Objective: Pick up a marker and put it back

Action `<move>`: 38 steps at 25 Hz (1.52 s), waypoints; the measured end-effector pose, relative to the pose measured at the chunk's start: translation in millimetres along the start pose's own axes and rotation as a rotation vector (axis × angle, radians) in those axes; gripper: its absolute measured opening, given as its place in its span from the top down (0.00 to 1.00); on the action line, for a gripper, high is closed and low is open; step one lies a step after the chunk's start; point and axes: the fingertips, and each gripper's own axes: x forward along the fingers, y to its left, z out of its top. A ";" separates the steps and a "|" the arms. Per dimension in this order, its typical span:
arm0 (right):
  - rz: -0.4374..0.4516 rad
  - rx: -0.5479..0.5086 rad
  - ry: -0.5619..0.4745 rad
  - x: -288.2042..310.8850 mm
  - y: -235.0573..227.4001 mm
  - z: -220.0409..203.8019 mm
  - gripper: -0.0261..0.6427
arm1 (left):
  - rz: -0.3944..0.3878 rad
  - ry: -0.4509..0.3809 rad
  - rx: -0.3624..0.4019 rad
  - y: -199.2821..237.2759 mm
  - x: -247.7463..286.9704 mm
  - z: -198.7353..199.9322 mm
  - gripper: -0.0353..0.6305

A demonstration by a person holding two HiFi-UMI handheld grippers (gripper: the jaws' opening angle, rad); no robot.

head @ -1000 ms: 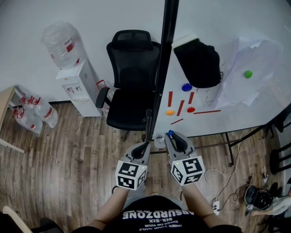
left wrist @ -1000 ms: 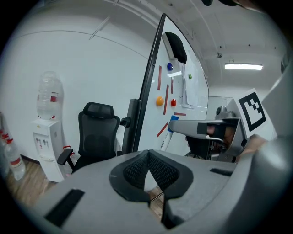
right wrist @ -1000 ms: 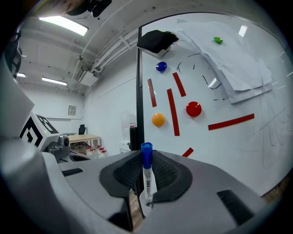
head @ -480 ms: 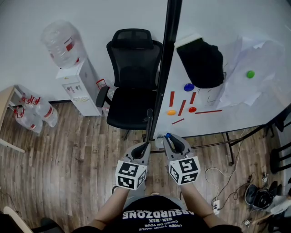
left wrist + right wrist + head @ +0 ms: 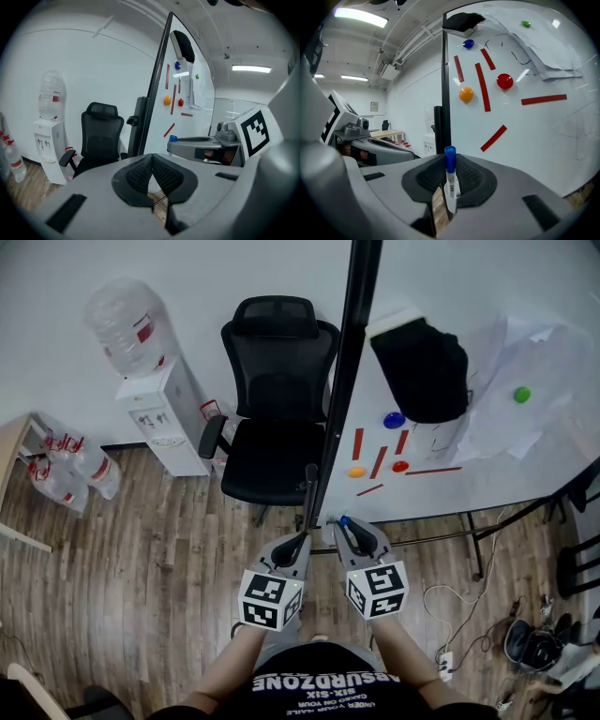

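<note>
Nearest, the right gripper [image 5: 450,174] has its jaws closed to a narrow gap on a marker [image 5: 451,187]. The marker stands upright between the pads, its blue cap [image 5: 450,157] poking above them and its white barrel hanging below. Just beside it, the left gripper [image 5: 151,161] has its jaws pressed together with nothing between them. Both are held out over the wood floor [image 5: 141,549], short of the whiteboard [image 5: 543,140], so the marker is in the air and touches no surface. On the board are red strips [image 5: 494,138], an orange magnet [image 5: 466,94] and a red magnet [image 5: 505,81], with the black frame post [image 5: 342,381] along its edge. Farther off stand an office chair [image 5: 277,399] and a water dispenser [image 5: 159,413]. No view shows a ledge or holder for the marker, so judging the drop spot is the first risk. The grip looks to be on a short stretch of a thin round barrel, which could let the marker swivel or slide out. It could also be knocked askew if the cap clips the post on the way in, and letting go before it is supported would send it to the floor. Compared with a second ago, the right gripper sits slightly lower and closer to the left one in the head view. The left gripper has kept its place, and the marker is in the same grip.
</note>
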 end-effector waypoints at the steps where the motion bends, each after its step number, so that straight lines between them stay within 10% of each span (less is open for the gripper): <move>1: 0.001 -0.001 0.005 0.9 0.4 -1.8 0.87 | 0.001 0.001 -0.001 0.6 0.0 -0.2 0.94; 38: 0.039 -0.039 0.134 15.0 7.5 -50.4 0.87 | 0.001 0.007 -0.003 -1.9 3.8 -0.6 0.94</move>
